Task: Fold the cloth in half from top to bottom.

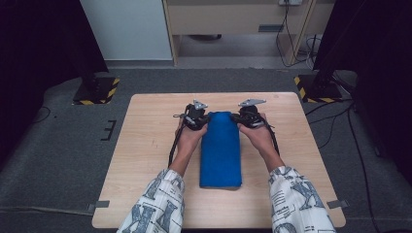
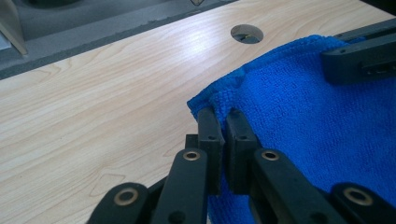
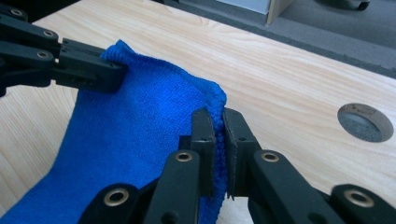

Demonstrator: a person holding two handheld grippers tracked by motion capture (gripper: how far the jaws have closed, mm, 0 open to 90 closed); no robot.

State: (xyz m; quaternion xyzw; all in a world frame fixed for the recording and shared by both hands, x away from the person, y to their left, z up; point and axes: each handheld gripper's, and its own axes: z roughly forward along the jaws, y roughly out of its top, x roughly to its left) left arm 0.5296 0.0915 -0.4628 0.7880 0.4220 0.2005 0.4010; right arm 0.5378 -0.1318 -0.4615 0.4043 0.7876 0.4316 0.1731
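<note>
Grey carpet surrounds the pale wooden tabletop (image 1: 145,145), where a folded blue towel (image 1: 221,153) lies lengthwise in the middle, its near end flat on the wood. At the towel's far end, the left hand-held gripper (image 1: 198,119) pinches the left corner and the right hand-held gripper (image 1: 245,118) pinches the right corner, each with its jaws pressed together on the cloth edge. Both far corners are raised off the tabletop. A round hole (image 3: 365,122) sits in the wood beyond the towel.
</note>
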